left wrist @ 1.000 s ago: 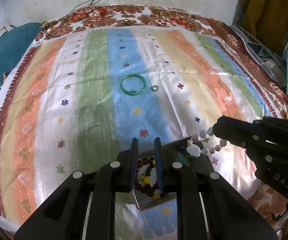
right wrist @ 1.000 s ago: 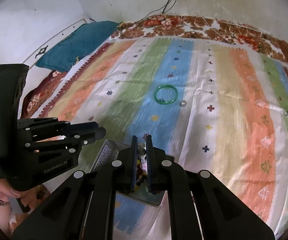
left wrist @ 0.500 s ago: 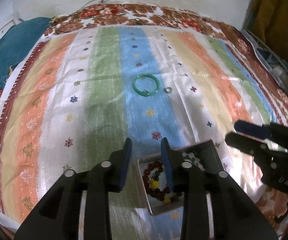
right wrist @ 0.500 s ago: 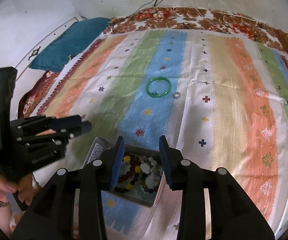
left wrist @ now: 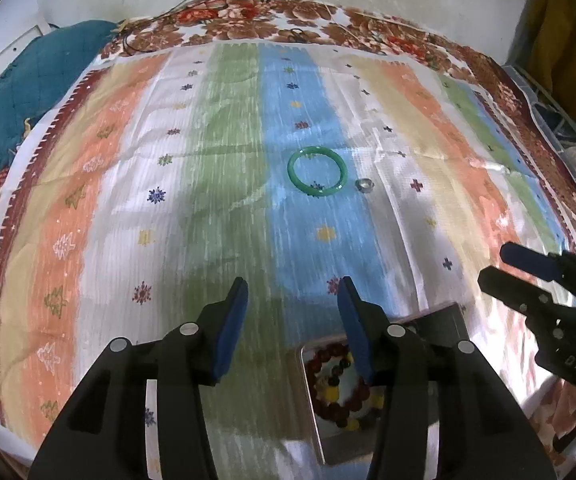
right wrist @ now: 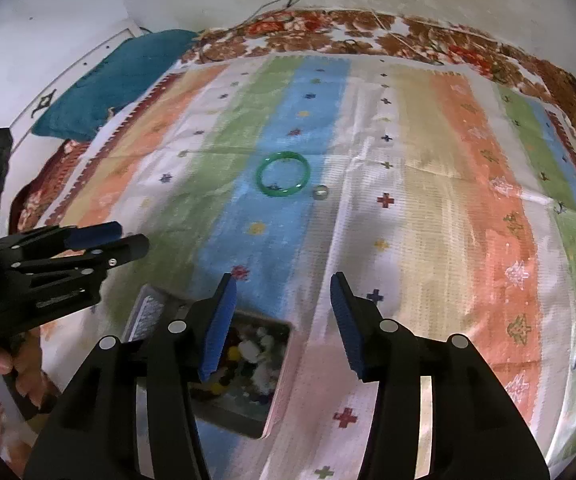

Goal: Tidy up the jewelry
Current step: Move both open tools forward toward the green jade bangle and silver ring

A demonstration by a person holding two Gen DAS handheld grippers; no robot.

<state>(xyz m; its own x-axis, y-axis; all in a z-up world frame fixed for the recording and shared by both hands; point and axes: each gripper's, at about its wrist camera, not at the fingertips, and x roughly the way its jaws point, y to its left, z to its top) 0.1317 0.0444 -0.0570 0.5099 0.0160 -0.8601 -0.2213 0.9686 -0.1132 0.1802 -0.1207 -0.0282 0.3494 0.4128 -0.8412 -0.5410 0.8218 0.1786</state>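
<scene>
A green bangle (left wrist: 317, 173) lies on the blue stripe of the striped cloth, with a small silver ring (left wrist: 364, 185) just right of it; both also show in the right wrist view, the bangle (right wrist: 283, 179) and the ring (right wrist: 320, 191). A metal tin (left wrist: 440, 322) near the front edge holds beaded bracelets (left wrist: 344, 390); it also shows in the right wrist view (right wrist: 149, 308). My left gripper (left wrist: 292, 300) is open and empty above the tin's left side. My right gripper (right wrist: 281, 296) is open and empty above the tin's right side.
The striped cloth (left wrist: 167, 208) covers a floral bedspread (left wrist: 271, 20). A teal cushion (left wrist: 11, 112) lies at the far left by the wall. Clutter and a yellow cloth (left wrist: 560, 16) stand at the right. The right gripper shows at right in the left wrist view (left wrist: 500, 266).
The right gripper has opened and let the white bead bracelet fall into the tin. The left gripper has opened too. Both have risen and pulled back from the tin.
</scene>
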